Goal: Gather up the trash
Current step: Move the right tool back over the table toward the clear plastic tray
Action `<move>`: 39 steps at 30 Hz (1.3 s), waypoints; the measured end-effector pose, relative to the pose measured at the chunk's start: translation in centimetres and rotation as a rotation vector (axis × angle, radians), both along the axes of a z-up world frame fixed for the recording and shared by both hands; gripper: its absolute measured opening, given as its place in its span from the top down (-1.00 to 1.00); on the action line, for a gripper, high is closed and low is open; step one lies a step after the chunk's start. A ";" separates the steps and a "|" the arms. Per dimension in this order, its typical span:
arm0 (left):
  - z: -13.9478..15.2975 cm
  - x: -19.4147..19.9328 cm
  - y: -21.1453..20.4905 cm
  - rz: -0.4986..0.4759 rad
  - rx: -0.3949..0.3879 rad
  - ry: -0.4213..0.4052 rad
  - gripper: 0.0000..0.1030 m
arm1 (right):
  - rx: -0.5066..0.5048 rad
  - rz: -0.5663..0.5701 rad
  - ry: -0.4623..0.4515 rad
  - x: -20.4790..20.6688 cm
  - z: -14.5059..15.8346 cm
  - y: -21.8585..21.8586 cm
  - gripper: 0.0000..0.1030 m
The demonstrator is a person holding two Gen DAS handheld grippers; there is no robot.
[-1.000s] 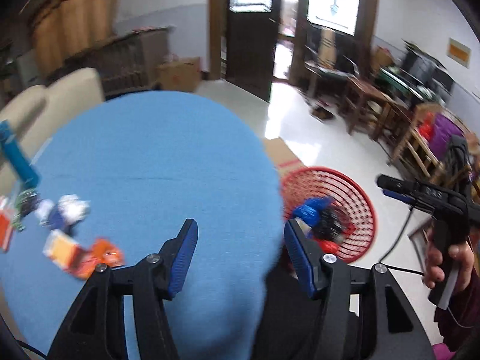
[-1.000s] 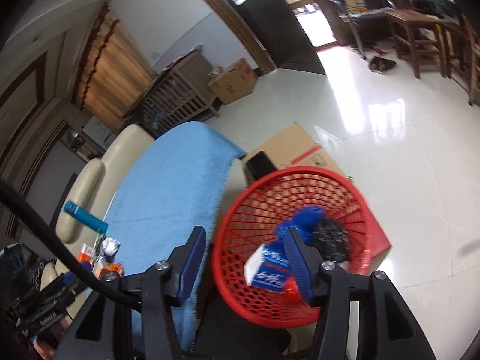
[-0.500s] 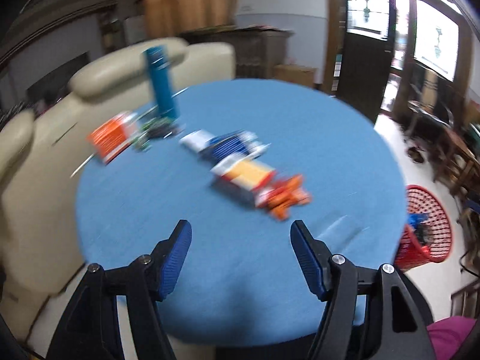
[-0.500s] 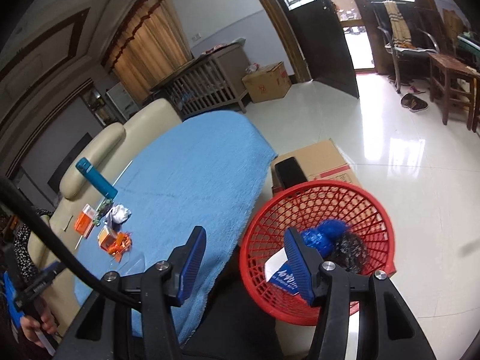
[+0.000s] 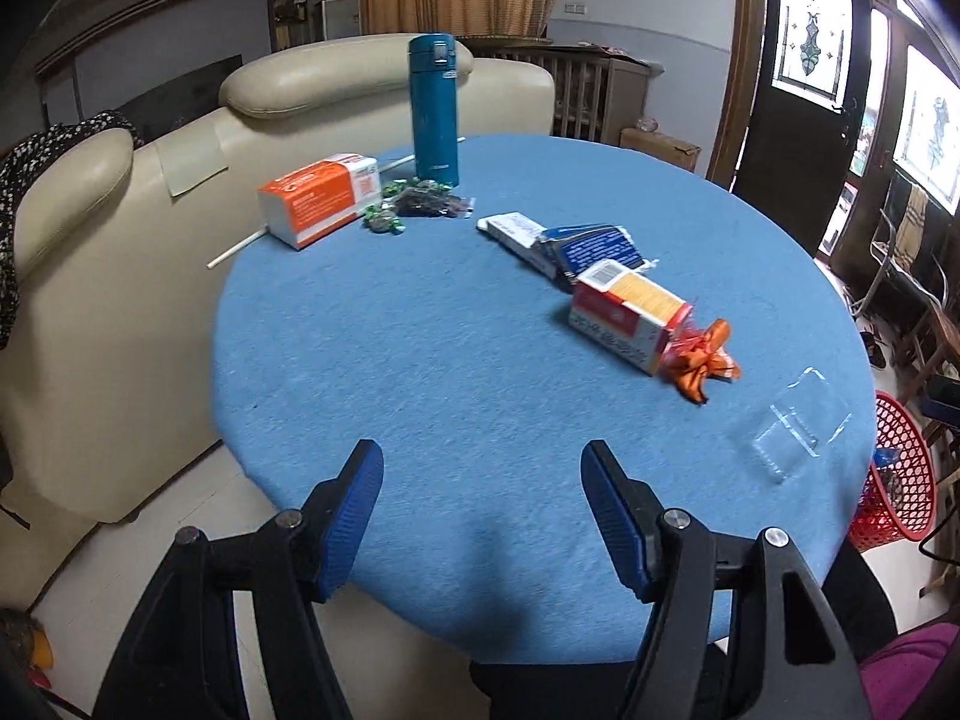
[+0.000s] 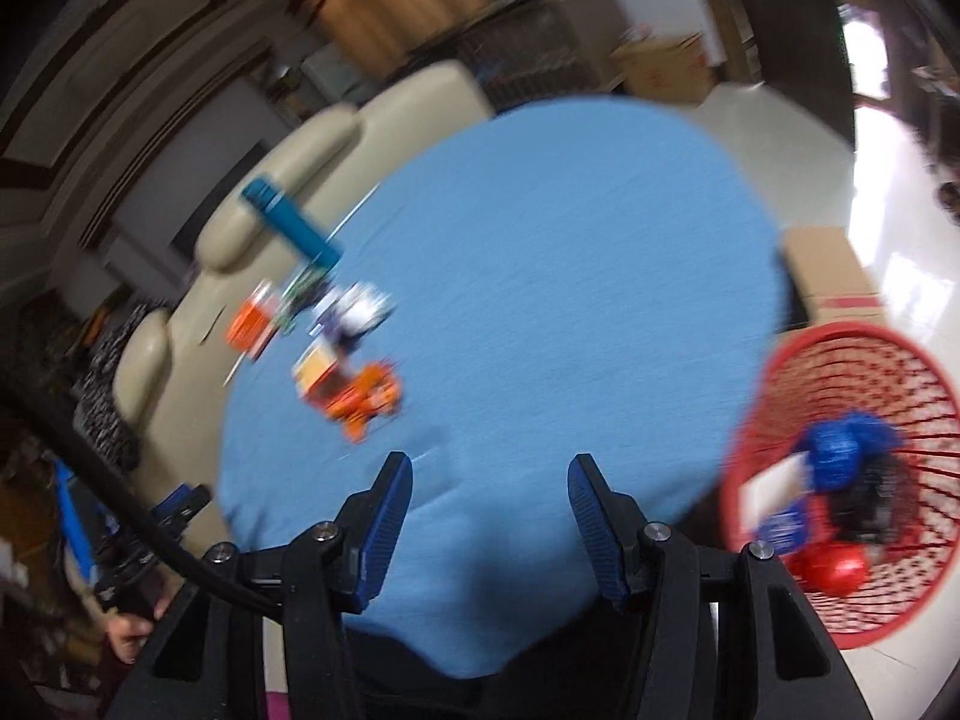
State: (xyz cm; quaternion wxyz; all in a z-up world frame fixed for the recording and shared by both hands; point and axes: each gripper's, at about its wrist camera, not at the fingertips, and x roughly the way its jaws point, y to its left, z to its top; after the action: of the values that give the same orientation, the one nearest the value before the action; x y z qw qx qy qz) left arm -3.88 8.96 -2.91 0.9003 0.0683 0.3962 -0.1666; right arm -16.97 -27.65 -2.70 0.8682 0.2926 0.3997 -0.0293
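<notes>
On the round blue-clothed table (image 5: 420, 360) lies trash: an orange-white box (image 5: 318, 198), candy wrappers (image 5: 420, 204), flat blue-white packets (image 5: 570, 243), a red-yellow box (image 5: 627, 315), an orange ribbon wrapper (image 5: 702, 360) and a clear plastic blister (image 5: 792, 426). My left gripper (image 5: 480, 462) hangs open over the near table edge with nothing between its fingers. My right gripper (image 6: 489, 474) is open and empty above the table's edge (image 6: 540, 300). The red mesh basket (image 6: 858, 333) stands on the floor to its right and holds a blue bag (image 6: 840, 450) and other trash. The right view is blurred.
A teal flask (image 5: 433, 111) stands upright at the table's far side, with a white straw beside it. A cream sofa (image 5: 120, 240) borders the table's left. The basket (image 5: 900, 450) is at the right, below the rim. A cardboard box (image 6: 831, 276) lies behind the basket.
The left view swung from the basket side round onto the trash on the table, and its jaws stand wider. The right gripper moved from above the basket to over the table edge.
</notes>
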 end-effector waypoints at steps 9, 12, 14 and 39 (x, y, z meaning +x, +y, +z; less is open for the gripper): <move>-0.5 0.4 3.5 0.062 -0.051 0.013 -0.34 | 0.245 0.161 0.190 6.6 -4.2 5.5 -0.13; -0.7 0.4 4.3 0.067 -0.066 0.016 -0.34 | 0.350 0.144 0.257 7.5 -6.4 6.1 -0.13; -0.8 0.3 4.6 0.067 -0.070 0.018 -0.34 | 0.400 0.119 0.294 8.0 -7.7 6.5 -0.13; -1.9 -0.1 5.1 0.043 -0.114 0.064 -0.34 | -0.034 -0.019 0.333 14.3 -7.5 7.0 0.23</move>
State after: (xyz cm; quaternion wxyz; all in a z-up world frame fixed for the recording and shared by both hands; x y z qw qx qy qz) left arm -3.94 14.11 -4.79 0.8929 0.0029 0.4162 -0.1716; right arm -2.70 -20.64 -10.25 0.7944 0.2726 0.5348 -0.0926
